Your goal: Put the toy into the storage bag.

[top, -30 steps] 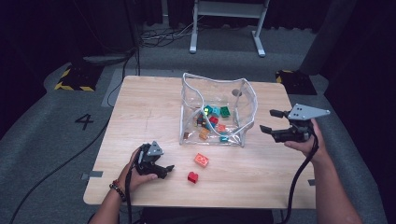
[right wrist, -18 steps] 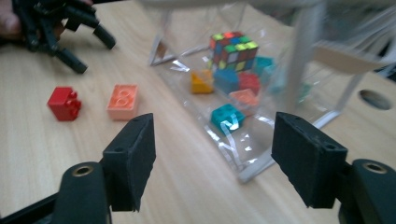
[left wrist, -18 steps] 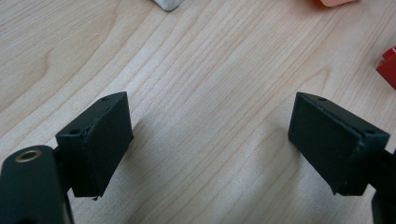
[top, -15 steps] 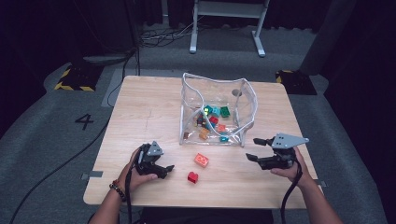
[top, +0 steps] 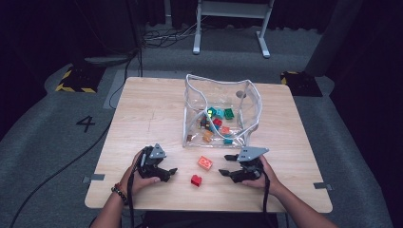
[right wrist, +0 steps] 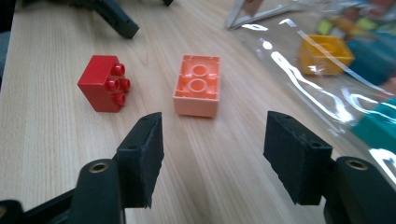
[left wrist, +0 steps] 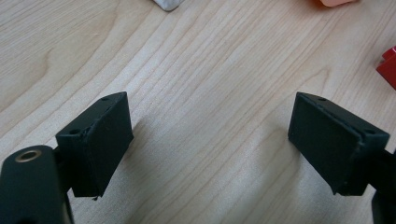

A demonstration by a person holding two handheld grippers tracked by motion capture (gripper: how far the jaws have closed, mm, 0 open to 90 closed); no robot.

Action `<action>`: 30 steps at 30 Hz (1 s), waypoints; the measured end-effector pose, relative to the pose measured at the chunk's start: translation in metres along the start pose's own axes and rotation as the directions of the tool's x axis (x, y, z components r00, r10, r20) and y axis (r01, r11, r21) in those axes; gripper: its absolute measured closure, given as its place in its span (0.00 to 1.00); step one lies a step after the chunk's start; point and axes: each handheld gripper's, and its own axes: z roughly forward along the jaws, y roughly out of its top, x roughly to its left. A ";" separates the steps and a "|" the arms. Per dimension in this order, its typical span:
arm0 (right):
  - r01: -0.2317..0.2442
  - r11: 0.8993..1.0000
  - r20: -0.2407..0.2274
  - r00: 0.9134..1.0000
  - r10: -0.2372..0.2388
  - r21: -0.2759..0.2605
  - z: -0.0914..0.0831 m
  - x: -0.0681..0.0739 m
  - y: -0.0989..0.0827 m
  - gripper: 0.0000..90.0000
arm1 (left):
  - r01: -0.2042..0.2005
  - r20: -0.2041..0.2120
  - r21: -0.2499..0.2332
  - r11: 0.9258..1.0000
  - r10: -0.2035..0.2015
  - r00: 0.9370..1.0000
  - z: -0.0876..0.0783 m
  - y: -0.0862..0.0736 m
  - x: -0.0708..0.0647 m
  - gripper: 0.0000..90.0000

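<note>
Tabletop (top: 142, 109) layout, high view: a clear plastic bag (top: 221, 111) stands open near the middle and serves as the reference landmark; small coloured bricks lie inside it. An orange brick (top: 205, 162) lies on the wood just in front of the bag, on the person's side, and a red brick (top: 196, 180) lies a little nearer the person, apart from it. The left tool (top: 166, 172) rests low over the wood, in front of the bag and to its left, jaws spread with nothing between them. The right tool (top: 227, 165) sits in front of the bag's right corner, pointing toward the orange brick; its jaws have just been closing, are still parted, and are empty. Left gripper view: both black jaws stand wide over bare wood; an edge of the red brick (left wrist: 388, 65) shows at the right border. Right gripper view: the jaws stand moderately apart, with the orange brick (right wrist: 198, 91) ahead of the gap, hollow underside up, untouched; the red brick (right wrist: 103, 84) lies on its side to the left, studs facing sideways, and the bag wall (right wrist: 299, 56) lies to the right.
</note>
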 end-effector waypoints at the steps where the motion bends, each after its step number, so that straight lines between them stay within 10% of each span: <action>1: 0.008 1.000 -0.009 1.000 -0.008 0.014 0.006 0.002 0.001 0.41 | 0.000 0.000 0.000 1.000 0.000 1.000 0.000 0.000 0.000 0.15; 24: -0.008 0.997 0.032 0.999 0.005 0.073 0.066 0.007 0.020 0.47 | 0.001 0.000 -0.001 1.000 -0.001 1.000 0.000 0.000 0.000 0.15; 30: -0.011 0.998 0.032 0.999 0.009 0.065 0.065 0.005 0.020 0.66 | 0.000 0.000 0.000 1.000 0.000 1.000 0.000 0.000 0.000 0.15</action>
